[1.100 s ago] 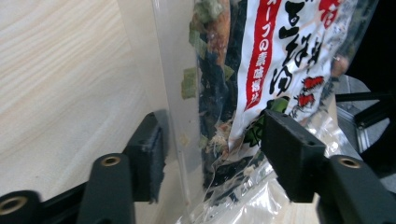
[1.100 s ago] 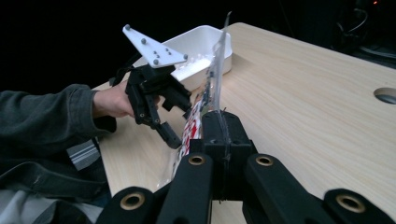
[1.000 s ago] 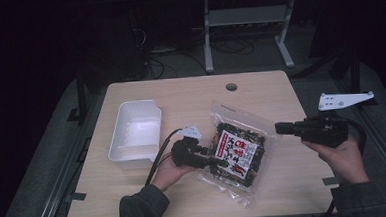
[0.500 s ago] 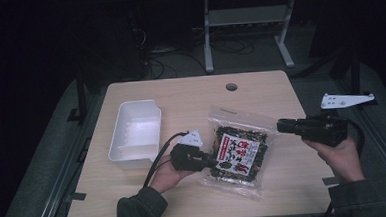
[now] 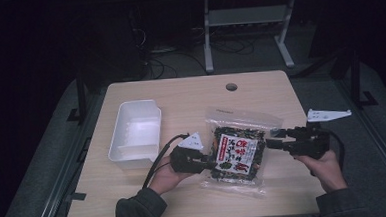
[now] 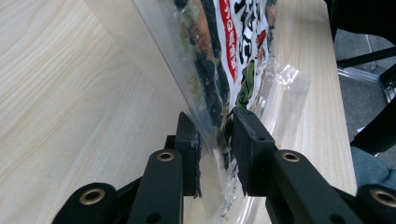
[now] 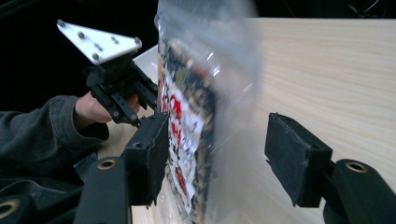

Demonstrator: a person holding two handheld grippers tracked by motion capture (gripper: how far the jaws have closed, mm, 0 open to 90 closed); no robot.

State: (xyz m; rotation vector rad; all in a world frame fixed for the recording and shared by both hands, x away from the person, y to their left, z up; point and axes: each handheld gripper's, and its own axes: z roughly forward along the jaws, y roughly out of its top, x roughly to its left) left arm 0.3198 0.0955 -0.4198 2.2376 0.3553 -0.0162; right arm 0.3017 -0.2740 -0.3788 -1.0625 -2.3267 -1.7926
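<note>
Snack bag (image 5: 238,152): a clear packet with a red, white and black label and dark contents; it lay on the near-middle part of the table, between the two grippers.
Left gripper (image 5: 210,164): held in the person's left hand (image 5: 165,176); its jaws were pinched on the bag's left edge, film clamped between the two pads in the left gripper view.
Right gripper (image 5: 270,138): held in the right hand (image 5: 327,167); its jaws stood spread wide, one on each side of the bag's right edge, not yet pressing it.
White bin (image 5: 135,133): sat left of the bag, apart from it.
Table (image 5: 190,98): light wood with a round hole (image 5: 231,87) near its far edge.
</note>
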